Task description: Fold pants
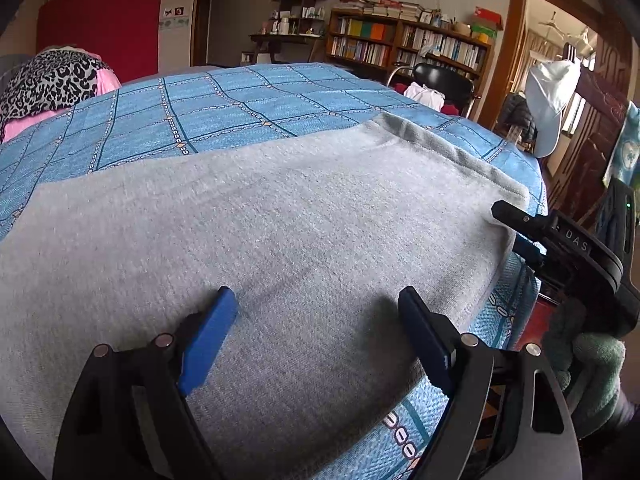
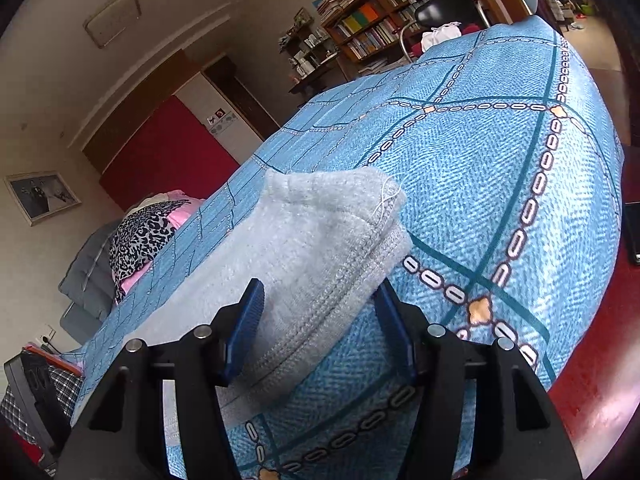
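Grey pants (image 1: 260, 220) lie flat across the blue patterned bed cover (image 1: 240, 104). My left gripper (image 1: 316, 304) hovers open over the near part of the cloth, and its blue pads (image 1: 212, 340) grip nothing. At the cloth's right corner is my right gripper (image 1: 514, 232), held by a gloved hand (image 1: 588, 360), with one finger above the hem and one below. In the right wrist view the stitched hem (image 2: 320, 232) sits between the jaws of the right gripper (image 2: 318, 304). A gap remains and the pads do not pinch the cloth.
A leopard-print and pink bundle (image 1: 52, 80) lies at the bed's far left. A black chair (image 1: 440, 80) and bookshelf (image 1: 400, 40) stand behind the bed. A white cap (image 1: 548, 100) hangs by the doorway. The bed's right edge (image 2: 592, 240) drops to a red floor (image 2: 600, 380).
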{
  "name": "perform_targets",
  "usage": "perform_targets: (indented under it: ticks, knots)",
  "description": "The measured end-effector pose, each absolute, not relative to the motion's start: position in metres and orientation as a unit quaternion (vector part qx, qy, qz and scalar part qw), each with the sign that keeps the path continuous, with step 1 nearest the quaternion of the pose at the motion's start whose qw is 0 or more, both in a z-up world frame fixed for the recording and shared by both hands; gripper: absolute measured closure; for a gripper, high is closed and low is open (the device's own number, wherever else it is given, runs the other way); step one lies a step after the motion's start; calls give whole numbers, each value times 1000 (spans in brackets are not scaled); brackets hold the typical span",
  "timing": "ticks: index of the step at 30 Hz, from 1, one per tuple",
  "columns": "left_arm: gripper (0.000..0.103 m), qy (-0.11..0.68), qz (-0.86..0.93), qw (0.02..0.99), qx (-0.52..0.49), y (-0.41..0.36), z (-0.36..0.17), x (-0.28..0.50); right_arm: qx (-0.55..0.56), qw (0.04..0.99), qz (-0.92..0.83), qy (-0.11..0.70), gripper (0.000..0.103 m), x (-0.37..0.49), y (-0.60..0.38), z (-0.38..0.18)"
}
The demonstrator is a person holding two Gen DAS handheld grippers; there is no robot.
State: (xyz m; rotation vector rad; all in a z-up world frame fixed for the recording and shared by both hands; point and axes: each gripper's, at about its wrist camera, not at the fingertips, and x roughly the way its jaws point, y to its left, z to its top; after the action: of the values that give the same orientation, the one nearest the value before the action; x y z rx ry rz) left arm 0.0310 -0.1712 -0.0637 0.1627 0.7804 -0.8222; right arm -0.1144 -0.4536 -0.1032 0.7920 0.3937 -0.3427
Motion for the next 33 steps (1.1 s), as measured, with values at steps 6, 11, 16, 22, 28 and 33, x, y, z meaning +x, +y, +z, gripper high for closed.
perform_targets:
  ticks: [6, 11, 16, 22, 28, 33]
  knots:
    - [20, 379, -393, 835, 67, -168, -61, 33, 401, 881, -153, 197, 86, -96, -475, -99]
    - [20, 406, -400, 821, 29, -159, -53, 43, 298, 926, -149, 179, 88, -92, -445, -62]
    - [20, 418, -393, 819, -25, -136, -40, 61, 220, 955, -115, 161, 88, -74, -409, -29]
    - [16, 431, -405, 802, -79, -110, -28, 83, 138, 976, -77, 151, 88, -55, -355, -9]
    - [15, 438, -438, 775, -126, -104, -16, 99, 88, 983, -44, 158, 88, -48, -311, -12]
    - [7, 445, -490, 721, -203, -108, -15, 110, 57, 984, -27, 166, 88, -47, -287, -22]
